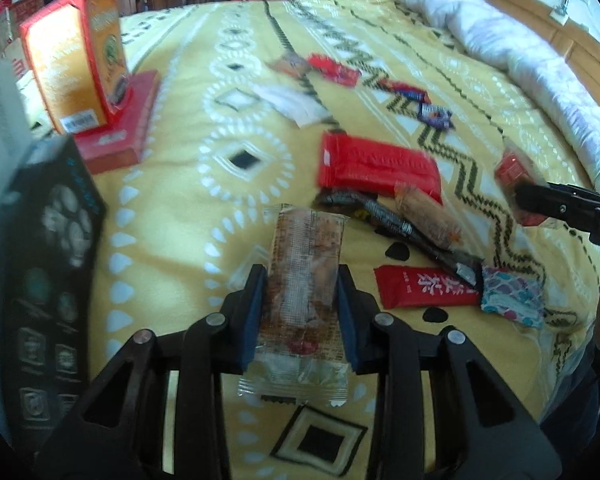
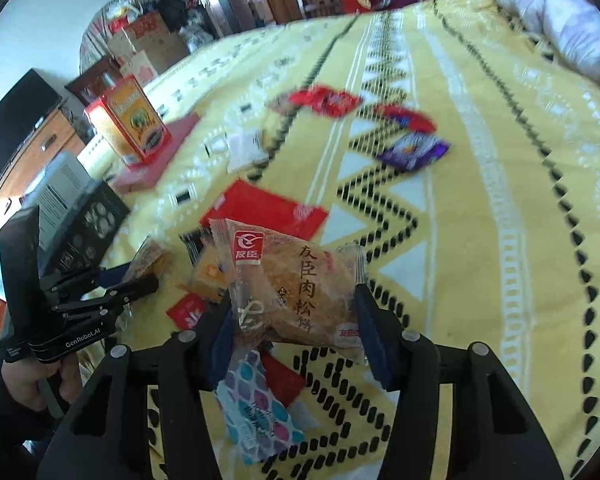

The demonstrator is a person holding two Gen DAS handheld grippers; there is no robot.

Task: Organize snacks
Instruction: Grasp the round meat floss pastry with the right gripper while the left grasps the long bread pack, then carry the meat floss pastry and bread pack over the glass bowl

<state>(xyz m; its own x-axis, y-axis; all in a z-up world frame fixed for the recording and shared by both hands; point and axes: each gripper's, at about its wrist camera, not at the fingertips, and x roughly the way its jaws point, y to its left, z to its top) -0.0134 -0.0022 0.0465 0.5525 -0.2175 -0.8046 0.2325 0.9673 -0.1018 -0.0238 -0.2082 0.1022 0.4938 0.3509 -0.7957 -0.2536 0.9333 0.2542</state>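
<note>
Left gripper (image 1: 302, 312): clamped on clear-wrapped pastry (image 1: 304, 280).
Right gripper (image 2: 296, 332): grips meat-floss cake (image 2: 296, 284).
Ahead: red packet (image 1: 376, 168), orange box (image 1: 76, 60).

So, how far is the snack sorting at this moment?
Nothing looks sorted yet. In hand: the left gripper is shut on a clear-wrapped snack bar, and the right gripper holds a meat floss cake packet. Left: the red packet, the purple candy and other wrappers lie loose on the yellow blanket.
</note>
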